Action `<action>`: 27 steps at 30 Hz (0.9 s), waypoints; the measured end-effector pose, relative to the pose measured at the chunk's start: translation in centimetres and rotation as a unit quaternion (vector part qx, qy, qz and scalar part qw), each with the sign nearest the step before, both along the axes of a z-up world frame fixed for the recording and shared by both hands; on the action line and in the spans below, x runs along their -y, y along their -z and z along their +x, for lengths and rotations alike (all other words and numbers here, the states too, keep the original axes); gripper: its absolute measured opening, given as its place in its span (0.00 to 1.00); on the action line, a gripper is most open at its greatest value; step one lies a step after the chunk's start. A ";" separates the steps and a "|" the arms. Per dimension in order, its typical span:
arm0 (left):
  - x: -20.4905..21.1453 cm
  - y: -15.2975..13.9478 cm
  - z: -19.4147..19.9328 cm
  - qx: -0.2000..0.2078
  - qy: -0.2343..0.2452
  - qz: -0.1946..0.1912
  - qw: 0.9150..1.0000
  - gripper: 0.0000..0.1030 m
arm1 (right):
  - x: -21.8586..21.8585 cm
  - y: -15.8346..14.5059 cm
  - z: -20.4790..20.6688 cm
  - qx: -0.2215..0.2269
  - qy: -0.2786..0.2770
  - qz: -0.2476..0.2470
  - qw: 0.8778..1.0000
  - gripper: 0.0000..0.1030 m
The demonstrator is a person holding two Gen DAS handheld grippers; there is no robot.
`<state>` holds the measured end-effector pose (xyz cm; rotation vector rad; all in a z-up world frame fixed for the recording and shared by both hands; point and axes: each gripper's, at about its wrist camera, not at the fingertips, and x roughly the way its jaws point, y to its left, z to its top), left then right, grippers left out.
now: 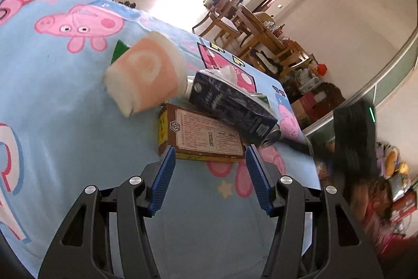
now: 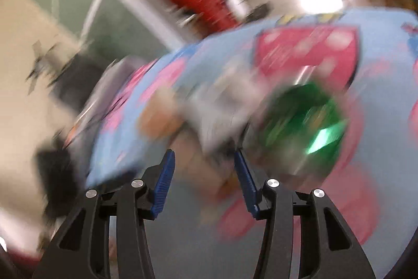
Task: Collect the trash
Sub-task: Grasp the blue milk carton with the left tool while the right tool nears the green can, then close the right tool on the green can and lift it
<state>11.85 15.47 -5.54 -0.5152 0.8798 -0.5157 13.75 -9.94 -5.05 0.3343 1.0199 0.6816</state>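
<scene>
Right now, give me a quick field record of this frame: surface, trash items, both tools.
surface: table with blue cartoon-pig cloth
trash: brown flat box; dark carton lying on it; peach cup on its side; green can
left tool: open, at the brown flat box's near edge
right tool: open, view motion-blurred

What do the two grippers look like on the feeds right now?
The left gripper and right gripper look identical: black angular linkage arms with cut-out slots, round silver pivot screws, and ribbed blue finger pads. No cables, labels or sleeves show in either view.
</scene>
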 end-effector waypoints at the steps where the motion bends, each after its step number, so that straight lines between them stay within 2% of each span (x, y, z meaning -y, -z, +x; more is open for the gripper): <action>1: -0.1 0.0 0.1 -0.002 -0.001 -0.003 1.000 0.54 | -0.5 0.2 -1.5 0.009 -0.010 -0.009 1.000 0.45; 4: 0.0 -0.2 0.2 -0.002 -0.005 -0.004 1.000 0.54 | -0.9 0.3 -4.4 0.043 -0.009 -0.044 0.998 0.45; 6: 0.4 -0.4 0.3 -0.002 0.000 -0.006 1.000 0.54 | -0.3 -0.5 -4.7 0.069 0.007 -0.057 0.996 0.45; 8: 1.0 -0.7 0.6 -0.002 0.007 -0.008 1.000 0.54 | 1.0 -1.7 -3.7 0.091 0.040 -0.056 0.993 0.45; 11: 1.8 -1.2 1.5 -0.005 0.016 -0.023 1.000 0.57 | 2.6 -3.4 -0.9 0.137 0.081 -0.055 0.986 0.64; 14: 2.5 -1.6 2.8 -0.011 0.017 -0.028 0.999 0.61 | 2.8 -3.1 2.6 0.120 0.076 -0.038 0.989 0.64; 16: 2.6 -1.5 3.8 -0.021 0.010 -0.028 0.999 0.61 | 1.7 -2.2 4.2 0.100 0.053 -0.029 0.993 0.64; 19: 2.0 -1.1 5.3 -0.043 0.001 -0.026 0.999 0.63 | -1.8 -1.0 2.6 0.088 -0.019 -0.023 0.996 0.63; 20: 1.7 -1.1 5.8 -0.047 -0.003 -0.020 0.999 0.63 | -3.8 -1.1 0.5 0.098 -0.075 -0.016 0.992 0.62; 22: 1.6 -1.4 6.2 -0.046 -0.005 -0.007 0.999 0.63 | -6.3 -1.4 -2.6 0.131 -0.136 -0.035 0.981 0.62; 24: 2.3 -1.9 6.5 -0.042 0.002 0.007 0.999 0.64 | -6.6 -1.5 -4.5 0.149 -0.147 -0.039 0.977 0.60; 25: 2.6 -2.2 6.6 -0.039 0.006 0.016 0.999 0.65 | -5.9 -1.5 -4.9 0.148 -0.135 -0.035 0.979 0.60; 27: 4.0 -2.9 6.8 -0.024 0.013 0.058 0.998 0.68 | -4.0 -1.4 -5.0 0.149 -0.090 -0.041 0.984 0.60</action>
